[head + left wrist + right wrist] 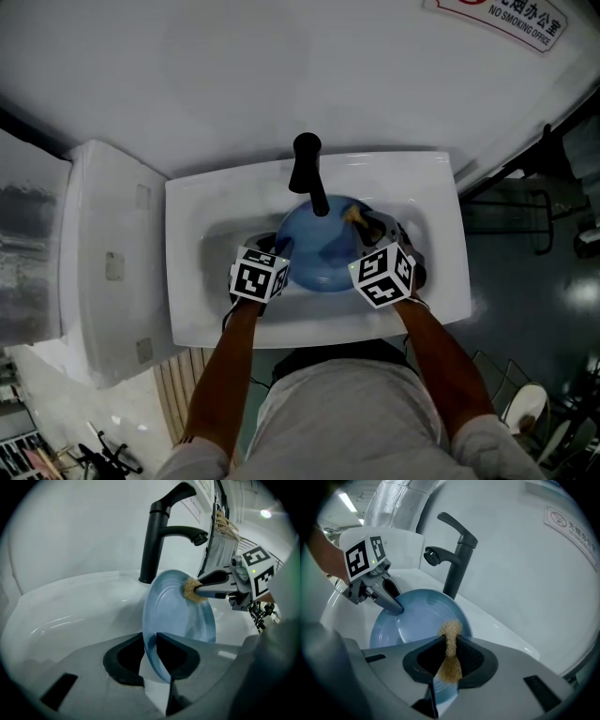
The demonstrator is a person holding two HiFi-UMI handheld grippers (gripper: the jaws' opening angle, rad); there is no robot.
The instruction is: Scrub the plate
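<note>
Left gripper [151, 641] pinching plate [328, 258], right gripper [449, 645] pinching scrubber [451, 630], white sink [187, 281], black tap [307, 171]

The sink [187, 281] is viewed from high above both pairs of jaws, steeply downward, in the head view. The left gripper view is taken from just behind its jaws, along them toward the tap [161, 536]; the right gripper view is taken likewise. The plate [180, 616] and tap are shared by all three views. The right gripper [199, 590] and left gripper [391, 604] are each caught in the other's view.
</note>
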